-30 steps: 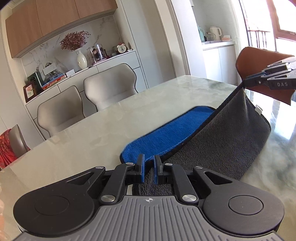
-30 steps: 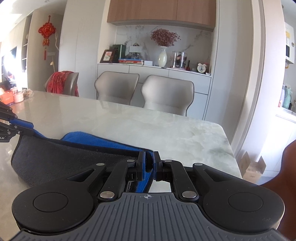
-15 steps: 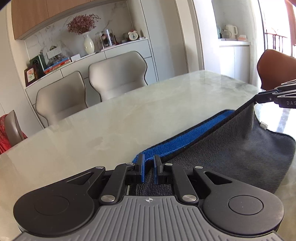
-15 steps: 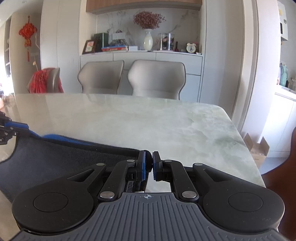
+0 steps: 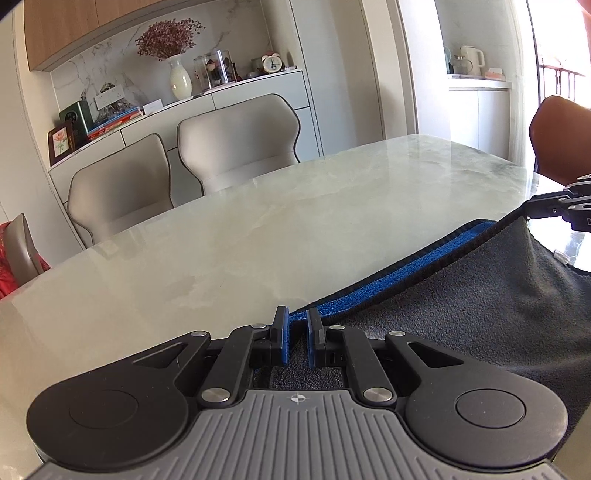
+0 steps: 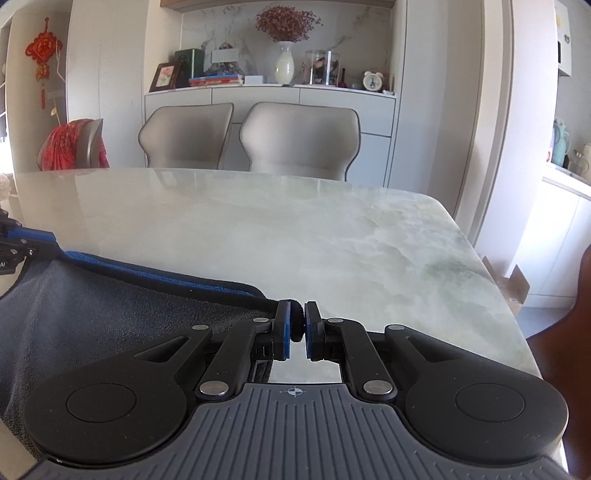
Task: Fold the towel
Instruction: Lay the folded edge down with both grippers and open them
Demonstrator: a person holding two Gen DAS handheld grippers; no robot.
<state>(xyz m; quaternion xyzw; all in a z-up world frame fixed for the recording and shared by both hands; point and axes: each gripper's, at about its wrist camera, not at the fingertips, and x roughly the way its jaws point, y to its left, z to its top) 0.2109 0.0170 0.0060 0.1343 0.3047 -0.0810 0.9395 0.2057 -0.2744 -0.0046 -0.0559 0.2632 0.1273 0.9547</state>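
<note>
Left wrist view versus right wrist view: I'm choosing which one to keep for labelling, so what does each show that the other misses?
Only the left wrist view shows the white kettle on a side counter and the towel's small white tag. Only the right wrist view shows the red hanging ornament and a cardboard box on the floor. Both show the left gripper and right gripper shut on the towel, on the marble table.

The towel (image 5: 461, 306) is soft cloth, matt grey fleece on one face and nubby blue pile on the other. The table (image 6: 295, 236) is glossy pale marble. The chairs (image 6: 299, 140) look like smooth matt leather. Overhead cabinets (image 5: 74, 26) are wood.
</note>
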